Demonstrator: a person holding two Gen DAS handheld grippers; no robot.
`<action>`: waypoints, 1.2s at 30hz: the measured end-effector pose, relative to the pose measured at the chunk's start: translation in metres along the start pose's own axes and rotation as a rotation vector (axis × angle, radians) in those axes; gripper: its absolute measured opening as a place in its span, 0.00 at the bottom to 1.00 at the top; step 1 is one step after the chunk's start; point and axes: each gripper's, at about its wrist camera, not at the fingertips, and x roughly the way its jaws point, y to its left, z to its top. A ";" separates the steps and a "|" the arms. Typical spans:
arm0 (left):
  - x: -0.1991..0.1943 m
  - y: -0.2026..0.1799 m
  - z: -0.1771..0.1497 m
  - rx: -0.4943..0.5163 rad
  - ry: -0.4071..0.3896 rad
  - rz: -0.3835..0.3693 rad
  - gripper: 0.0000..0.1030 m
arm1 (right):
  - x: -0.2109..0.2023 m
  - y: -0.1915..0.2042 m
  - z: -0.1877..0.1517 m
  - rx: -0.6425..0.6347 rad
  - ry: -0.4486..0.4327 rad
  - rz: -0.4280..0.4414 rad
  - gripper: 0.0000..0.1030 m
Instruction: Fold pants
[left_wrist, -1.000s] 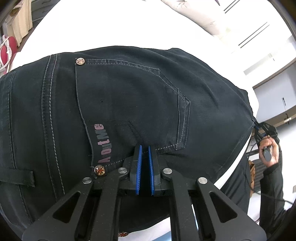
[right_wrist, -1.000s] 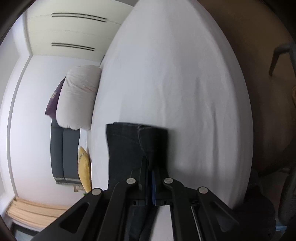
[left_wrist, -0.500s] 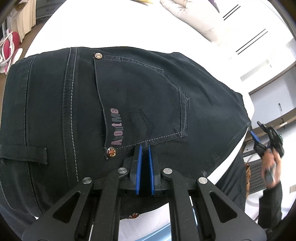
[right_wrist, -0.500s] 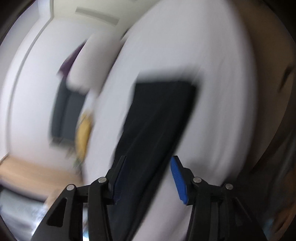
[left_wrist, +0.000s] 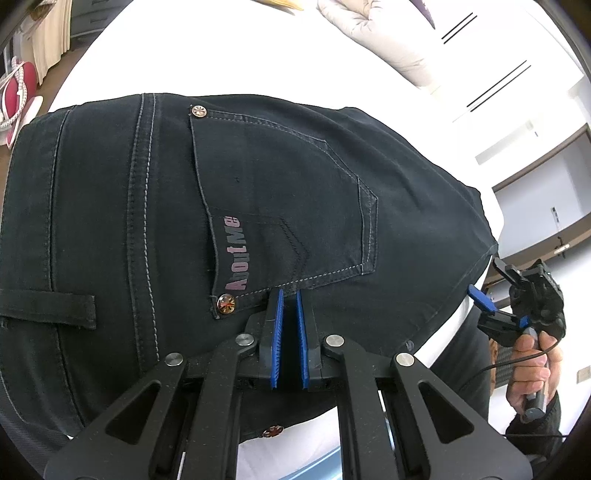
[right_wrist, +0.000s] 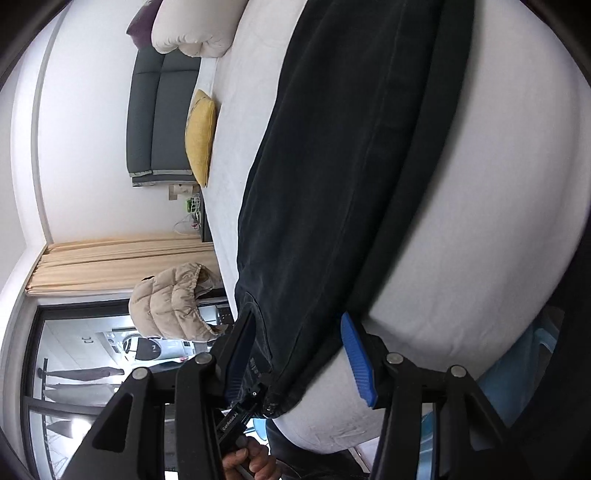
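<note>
Between the left gripper (left_wrist: 289, 295) pads a fold of the pants (left_wrist: 258, 192) is pinched, jaws nearly closed, just below the back pocket (left_wrist: 284, 206) marked "AboutMe". Beyond it, pants are spread flat on the white bed (left_wrist: 221, 48). Far right, the right gripper (right_wrist: 299, 347) is seen with jaws just opened, about half wide; pants fabric lies between the pads, not pressed
</note>
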 end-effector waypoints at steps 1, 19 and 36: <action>0.001 0.000 0.001 0.000 0.000 0.000 0.07 | 0.003 -0.002 0.000 0.001 0.002 -0.004 0.52; -0.001 -0.006 0.001 0.026 0.007 0.028 0.07 | 0.016 -0.016 -0.010 -0.027 0.036 -0.008 0.08; 0.001 -0.003 -0.003 0.029 0.011 0.039 0.07 | -0.068 -0.069 0.069 0.178 -0.270 0.108 0.02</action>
